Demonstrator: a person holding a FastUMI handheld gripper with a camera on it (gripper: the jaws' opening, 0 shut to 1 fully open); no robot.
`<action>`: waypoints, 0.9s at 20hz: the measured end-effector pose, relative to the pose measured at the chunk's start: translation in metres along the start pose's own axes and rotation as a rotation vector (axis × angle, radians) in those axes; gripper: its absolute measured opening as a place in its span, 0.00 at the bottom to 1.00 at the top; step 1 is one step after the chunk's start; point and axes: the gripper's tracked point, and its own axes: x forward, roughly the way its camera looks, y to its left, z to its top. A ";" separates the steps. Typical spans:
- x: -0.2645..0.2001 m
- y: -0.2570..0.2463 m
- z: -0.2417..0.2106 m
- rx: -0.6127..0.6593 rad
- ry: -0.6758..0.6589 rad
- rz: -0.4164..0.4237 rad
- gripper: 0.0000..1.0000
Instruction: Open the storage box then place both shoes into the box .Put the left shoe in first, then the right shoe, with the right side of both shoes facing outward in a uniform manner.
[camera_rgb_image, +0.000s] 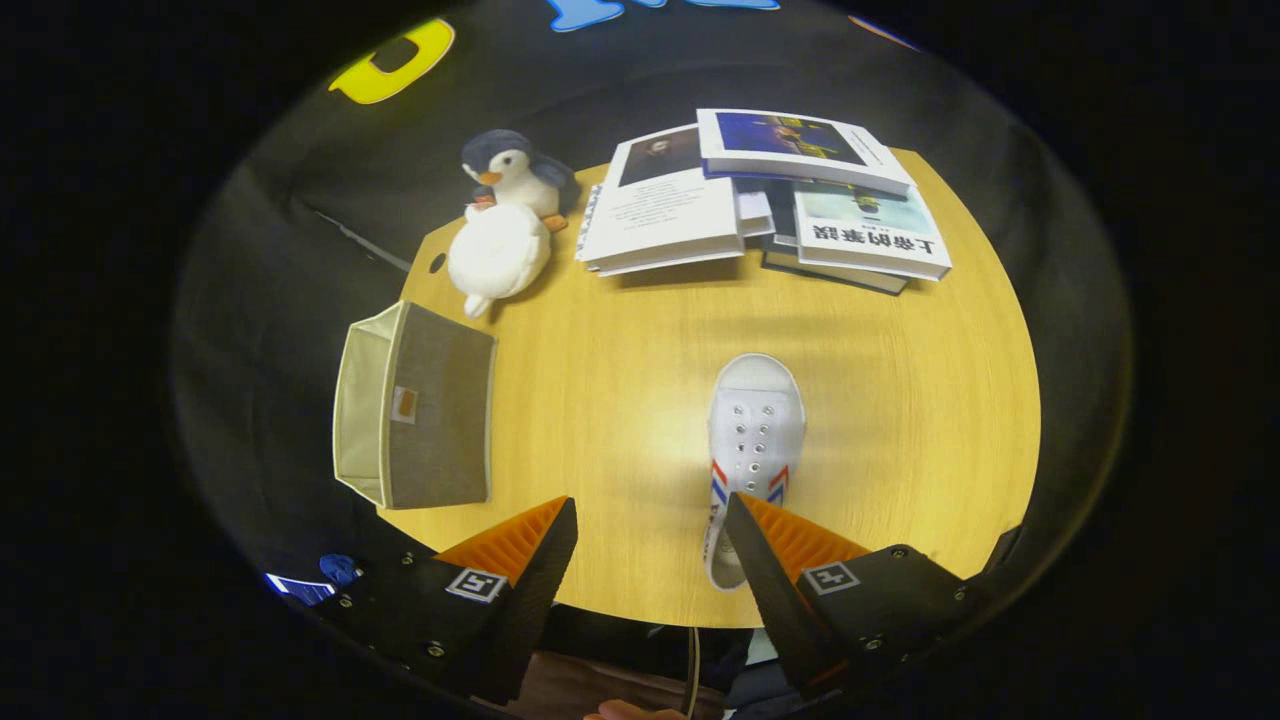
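Gripper (650, 520) fingers spread wide, holding nothing; right fingertip overlaps white shoe (755, 430), contact unclear; table (620, 400) beneath.

hand-held gripper (650, 525), fingers spread wide, empty

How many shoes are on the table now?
1. A white shoe lies on the table, toe toward the books, its heel partly behind one finger of the open tool. A second shoe may be hidden.

Gripper (650, 525) finger hides the shoe's (755, 430) heel.
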 end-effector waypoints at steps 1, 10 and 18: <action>0.002 -0.008 -0.003 0.009 0.004 -0.010 0.92; 0.032 -0.068 -0.035 0.072 0.055 -0.071 0.92; 0.063 -0.093 -0.048 0.066 0.095 -0.105 0.85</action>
